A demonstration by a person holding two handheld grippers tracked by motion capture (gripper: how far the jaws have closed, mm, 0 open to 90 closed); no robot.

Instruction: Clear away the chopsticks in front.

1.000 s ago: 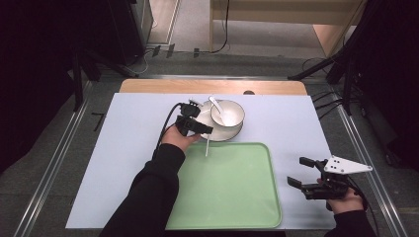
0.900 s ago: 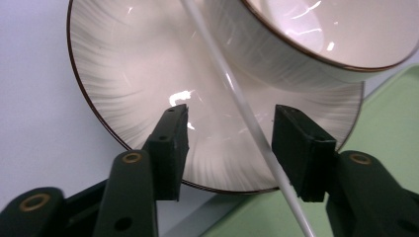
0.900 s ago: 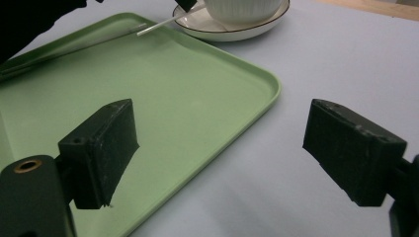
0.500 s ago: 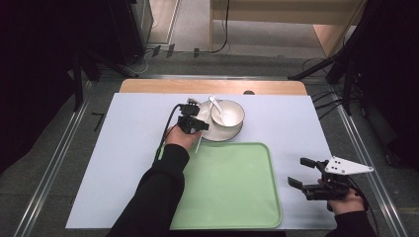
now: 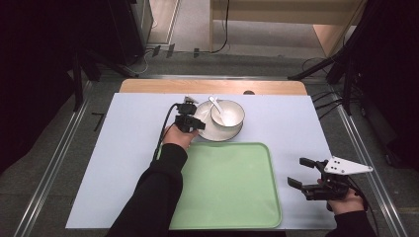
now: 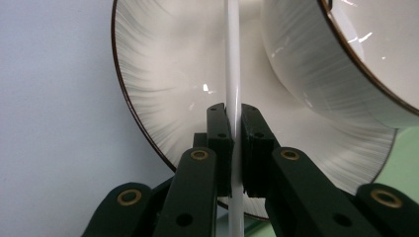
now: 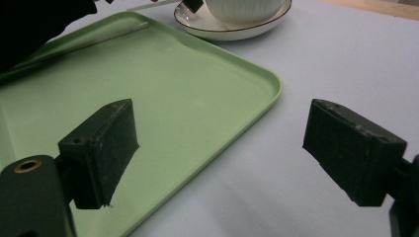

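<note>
High view: pale blue-grey table top (image 5: 123, 163) fills mid-frame, with a light green rounded-corner plastic tray (image 5: 227, 187) at lower centre. Just above the tray's upper edge sits a white ribbed saucer with a dark rim (image 5: 207, 129), carrying a white ribbed bowl with a dark rim (image 5: 228, 113); a white spoon (image 5: 217, 106) rests inside the bowl. Left gripper (image 5: 190, 122) sits at the saucer's left edge, centre frame, hand and black sleeve running down to the bottom edge. Left gripper view: jaws closed tight on a thin white stick (image 6: 233, 98), which runs vertically up the frame across the saucer (image 6: 163, 84), bowl (image 6: 316, 74) at upper right. Right gripper (image 5: 309, 174) is at lower right of the high view, over bare table just right of the tray, jaws spread wide and holding nothing. Right gripper view: tray (image 7: 197, 98) corner lies between and beyond the jaws; saucer (image 7: 232, 30) at top centre.
</note>
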